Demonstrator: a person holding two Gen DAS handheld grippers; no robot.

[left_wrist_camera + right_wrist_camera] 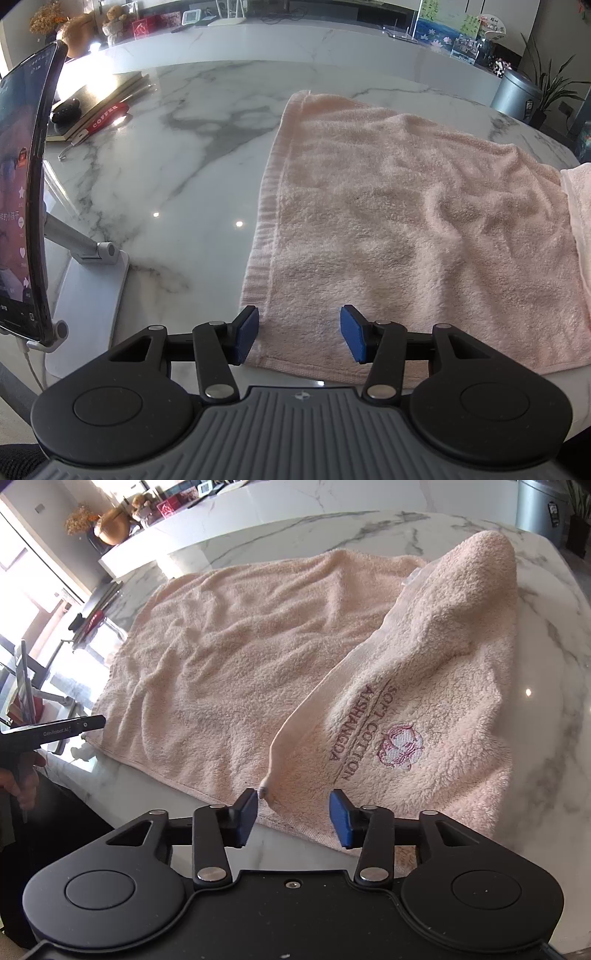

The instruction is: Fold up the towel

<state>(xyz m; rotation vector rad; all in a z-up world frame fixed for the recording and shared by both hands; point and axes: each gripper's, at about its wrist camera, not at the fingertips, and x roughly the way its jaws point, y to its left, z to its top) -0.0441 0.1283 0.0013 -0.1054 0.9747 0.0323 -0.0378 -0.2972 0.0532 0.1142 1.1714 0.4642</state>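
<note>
Pink terry lay across the marble table point(177, 155): the towel point(388, 206) was spread flat, its right end already flopped back over itself in a loose, humped flap point(436, 686) with the embroidered logo point(400, 744) facing up. The long axis ran left to right across the person, the near long edge lying along the table's front edge.

The left gripper point(299, 334) hung just above the near left corner, jaws parted wide, blue pads point(248, 334) straddling nothing but air over the hem. It gripped nothing. The right gripper point(293, 818) was likewise spread open and empty, poised over the near edge where the flap's pointed corner point(266, 792) came down. That corner sat just inside the left pad point(248, 818), nearly touching it, so the right hand looked the nearer to a pinch.

Everything ahead of both tools was towel; the cloth stretched away from the fingers toward the far side of the table. A phone point(22, 206) on its stand point(92, 291) stood off to the left, well clear of the fabric, with a book point(92, 110) beyond it.

By my reading the fold was barely begun: the flap was crooked and bunched, and the corner between the right pads seemed the thing to seize to square it up.
</note>
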